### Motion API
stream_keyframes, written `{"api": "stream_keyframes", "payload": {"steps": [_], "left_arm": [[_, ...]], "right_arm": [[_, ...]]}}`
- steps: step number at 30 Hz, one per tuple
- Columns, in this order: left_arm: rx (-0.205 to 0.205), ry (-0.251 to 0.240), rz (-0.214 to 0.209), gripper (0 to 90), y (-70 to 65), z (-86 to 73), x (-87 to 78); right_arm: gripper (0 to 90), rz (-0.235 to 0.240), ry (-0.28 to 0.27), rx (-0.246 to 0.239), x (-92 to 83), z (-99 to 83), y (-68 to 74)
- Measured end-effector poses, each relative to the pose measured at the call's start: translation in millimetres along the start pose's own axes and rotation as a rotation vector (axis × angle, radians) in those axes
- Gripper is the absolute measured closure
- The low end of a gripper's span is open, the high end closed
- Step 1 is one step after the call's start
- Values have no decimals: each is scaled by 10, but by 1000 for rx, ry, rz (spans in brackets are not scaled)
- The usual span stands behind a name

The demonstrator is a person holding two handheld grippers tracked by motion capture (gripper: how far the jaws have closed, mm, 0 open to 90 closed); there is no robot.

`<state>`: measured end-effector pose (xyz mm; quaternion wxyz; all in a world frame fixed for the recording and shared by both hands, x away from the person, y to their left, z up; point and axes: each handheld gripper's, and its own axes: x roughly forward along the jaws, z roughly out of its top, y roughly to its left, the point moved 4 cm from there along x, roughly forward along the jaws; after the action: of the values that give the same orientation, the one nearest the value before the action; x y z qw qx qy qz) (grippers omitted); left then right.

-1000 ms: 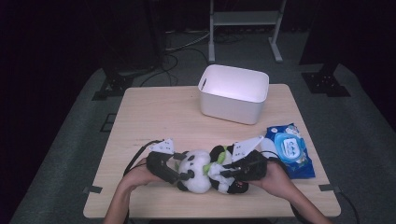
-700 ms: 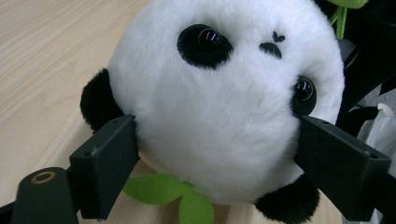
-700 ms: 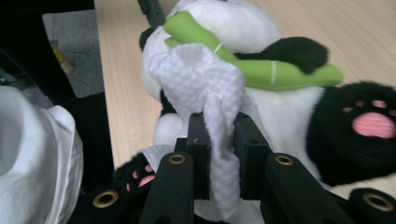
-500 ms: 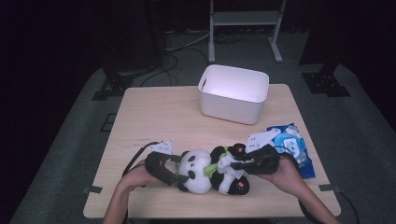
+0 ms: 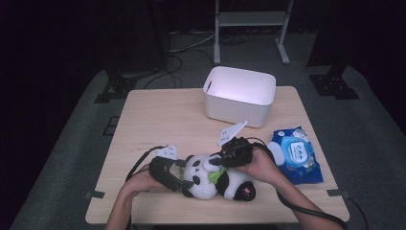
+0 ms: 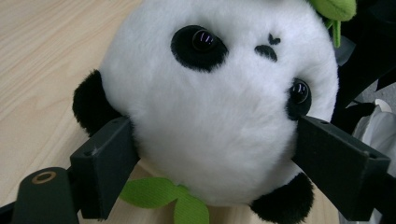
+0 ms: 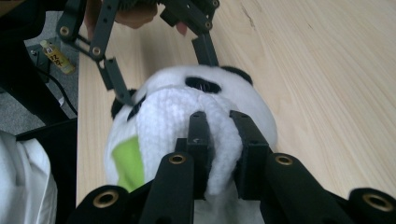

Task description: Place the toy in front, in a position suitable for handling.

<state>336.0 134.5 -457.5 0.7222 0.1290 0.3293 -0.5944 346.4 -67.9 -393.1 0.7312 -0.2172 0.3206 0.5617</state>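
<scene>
- The plush panda is round, white and fluffy, with black ears, black eye patches and green leaves.
- It lies on the counter between both grippers.
- Left gripper: jaws clamp its head.
- Right gripper: jaws pinch a white cloth on the panda.

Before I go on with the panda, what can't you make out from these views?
- Bin inside: high view, near wall hides its floor.
- Wipes pack print: high view, too small to read.
- Panda body: left gripper view, the head blocks it.
- Right tool tips: right gripper view, sunk in white cloth.
</scene>
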Motion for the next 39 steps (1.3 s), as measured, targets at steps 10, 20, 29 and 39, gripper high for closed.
{"api": "stream_keyframes", "payload": {"steps": [10, 20, 29, 39], "left_arm": [[-1, -4, -4, 134, -10, 6, -12], [3, -39, -16, 134, -15, 28, -83], [4, -49, -33, 134, -32, 42, -84], [-10, -19, -7, 139, 13, -8, -47]], "right_arm": [[784, -15, -3, -38, 42, 152, 61], [785, 7, 26, -17, -31, -150, 147], [785, 7, 36, -61, -67, -228, 340], [788, -42, 23, -94, 39, 17, 252]]}}
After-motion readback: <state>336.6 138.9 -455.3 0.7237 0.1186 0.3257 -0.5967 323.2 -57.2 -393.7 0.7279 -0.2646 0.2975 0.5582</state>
